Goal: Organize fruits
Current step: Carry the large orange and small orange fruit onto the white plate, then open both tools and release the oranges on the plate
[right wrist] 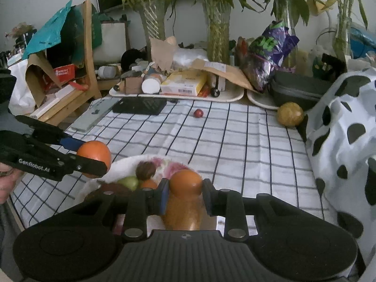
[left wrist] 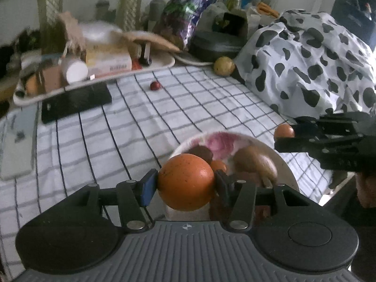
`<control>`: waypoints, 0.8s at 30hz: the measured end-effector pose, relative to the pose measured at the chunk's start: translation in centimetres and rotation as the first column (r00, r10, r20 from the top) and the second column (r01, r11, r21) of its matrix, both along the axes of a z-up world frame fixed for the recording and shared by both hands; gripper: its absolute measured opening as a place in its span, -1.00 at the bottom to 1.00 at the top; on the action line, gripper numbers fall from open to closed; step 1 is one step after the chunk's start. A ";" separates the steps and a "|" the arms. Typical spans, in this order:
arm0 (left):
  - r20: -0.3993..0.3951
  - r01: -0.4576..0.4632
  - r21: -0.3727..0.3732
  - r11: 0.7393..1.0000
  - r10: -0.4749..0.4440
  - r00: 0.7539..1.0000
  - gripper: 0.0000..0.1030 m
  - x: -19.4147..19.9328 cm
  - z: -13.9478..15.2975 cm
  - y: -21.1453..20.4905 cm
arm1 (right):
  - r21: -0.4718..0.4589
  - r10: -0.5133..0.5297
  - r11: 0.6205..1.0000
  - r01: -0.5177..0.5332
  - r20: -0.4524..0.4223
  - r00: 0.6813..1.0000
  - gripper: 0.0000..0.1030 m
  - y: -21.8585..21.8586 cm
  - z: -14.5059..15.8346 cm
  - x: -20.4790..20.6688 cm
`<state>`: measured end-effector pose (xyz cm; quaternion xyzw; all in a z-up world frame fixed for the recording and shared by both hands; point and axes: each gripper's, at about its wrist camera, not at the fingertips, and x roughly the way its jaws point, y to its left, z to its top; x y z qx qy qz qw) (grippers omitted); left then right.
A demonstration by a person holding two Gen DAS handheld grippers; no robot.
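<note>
Just beside the bowl (left wrist: 287, 171), a large orange (left wrist: 186, 182) was clamped across its middle by the left hand-held gripper (left wrist: 185, 184) and a smaller orange (right wrist: 186, 183) likewise by the right hand-held gripper (right wrist: 185, 193); both were judged firm, smooth-skinned and roll-prone.

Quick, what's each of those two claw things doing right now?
Left gripper: jaws closed on a large orange fruit.
Right gripper: jaws closed on a smaller orange fruit.

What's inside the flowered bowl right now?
In the bowl, the right wrist view shows a dark brown fruit, a green fruit and a small orange one. The grippers and their held oranges cover the near half, so anything there is hidden.
</note>
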<state>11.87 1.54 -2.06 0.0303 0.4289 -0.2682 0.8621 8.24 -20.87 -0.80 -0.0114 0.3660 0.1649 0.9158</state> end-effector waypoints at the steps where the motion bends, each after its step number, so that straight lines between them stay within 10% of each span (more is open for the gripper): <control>1: -0.022 -0.005 -0.007 1.000 0.005 1.000 -0.01 0.0 -0.2 0.1 | -0.002 0.000 1.000 0.000 -0.006 1.000 -0.39 0.1 -0.1 -0.3; 9: -0.159 -0.123 -0.103 0.987 0.105 0.982 0.00 0.7 -1.1 1.6 | -0.001 0.006 1.000 -0.007 -0.041 0.999 -0.39 0.5 -0.5 -2.1; 11: -0.159 -0.135 -0.086 0.987 0.121 0.980 0.00 0.6 -1.1 1.5 | 0.000 0.006 1.000 -0.006 -0.048 0.999 -0.39 0.5 -0.5 -2.4; 14: -0.140 -0.132 -0.119 0.984 0.115 0.983 0.61 0.1 -0.6 1.6 | 0.002 0.006 1.000 -0.006 -0.061 0.998 -0.39 0.6 -0.6 -2.7; 24: -0.072 -0.172 -0.119 0.978 0.164 0.984 0.63 -2.0 0.9 1.8 | -0.021 0.028 0.999 -0.031 -0.114 0.993 -0.38 1.4 -1.4 -3.4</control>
